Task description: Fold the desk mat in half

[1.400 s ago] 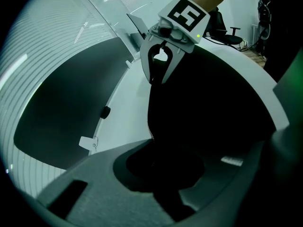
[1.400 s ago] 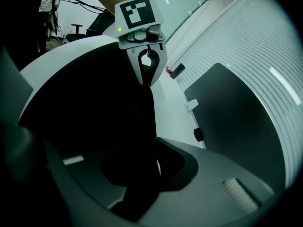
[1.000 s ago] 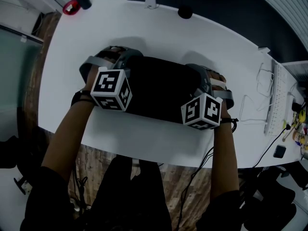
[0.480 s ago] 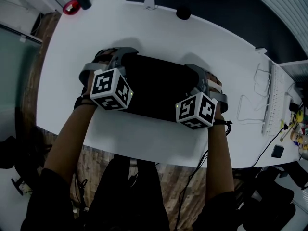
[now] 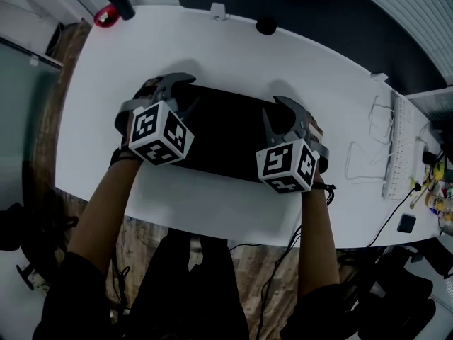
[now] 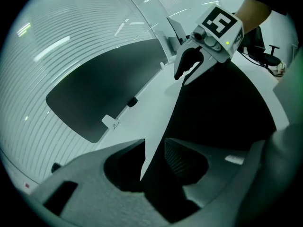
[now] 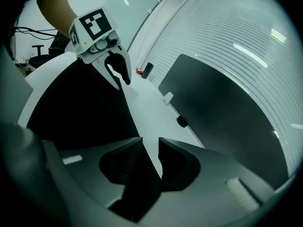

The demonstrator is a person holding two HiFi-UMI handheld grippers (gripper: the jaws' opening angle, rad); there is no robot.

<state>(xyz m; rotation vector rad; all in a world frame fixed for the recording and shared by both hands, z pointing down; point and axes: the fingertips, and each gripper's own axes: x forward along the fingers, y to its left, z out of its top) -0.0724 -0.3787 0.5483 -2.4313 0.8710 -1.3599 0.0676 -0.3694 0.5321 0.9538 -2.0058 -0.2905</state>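
**Desk mat** (image 5: 226, 137): a black strip on the white tabletop (image 5: 233, 48), near its middle, with the long side running left to right between the two hands. Its outline alone does not show whether it is already doubled.

**Left gripper** (image 6: 154, 143): the jaws stand narrowly apart astride the mat's far edge and have just been opening. A sliver of tabletop shows between one jaw and the mat, so nothing is pinched.

**Right gripper** (image 7: 149, 141): the jaws are likewise narrowly apart over the same edge at its other end, with a bright gap beside one jaw.

**Hazards, as judged:**
- If this edge is a turned-over layer, it may spring open once freed.
- A jaw brushing the mat on withdrawal could drag it askew.
- Unequal release by the two hands would skew the edges.

**Views compared:** the head view gives the mat's whole outline, the cables (image 5: 371, 144) at the right and a red-and-black object (image 5: 112, 6) at the far corner, but the marker cubes mask the jaws. Each gripper view shows the gap at its own jaws and the opposite gripper on the same edge.
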